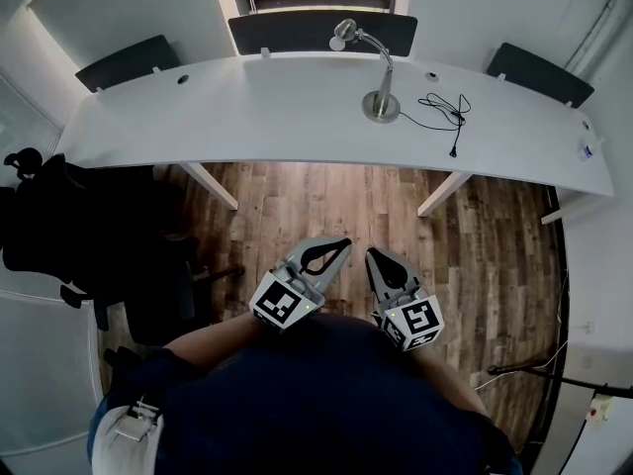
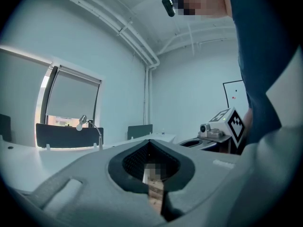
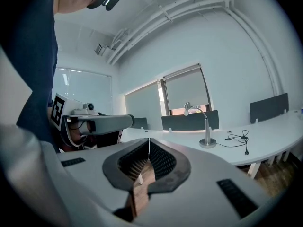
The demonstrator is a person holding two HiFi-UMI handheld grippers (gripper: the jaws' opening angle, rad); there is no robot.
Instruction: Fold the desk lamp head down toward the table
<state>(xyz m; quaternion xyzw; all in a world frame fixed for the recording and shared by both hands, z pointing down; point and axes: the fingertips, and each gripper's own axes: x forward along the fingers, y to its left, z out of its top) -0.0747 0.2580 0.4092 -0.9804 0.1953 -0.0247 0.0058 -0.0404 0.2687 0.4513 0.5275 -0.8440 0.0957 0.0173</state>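
The silver desk lamp stands on the far right part of the long white table, its round base flat and its curved neck holding the head up and to the left. Both grippers hang close to the person's body over the wooden floor, well short of the table. The left gripper is shut and empty, and so is the right gripper. In the left gripper view the lamp is small and far beyond the shut left gripper. The right gripper view shows the lamp past the shut right gripper.
A black cable lies loose on the table right of the lamp base. Dark chair backs stand behind the table. A black office chair draped with dark clothing is at the left. White table legs slant to the floor.
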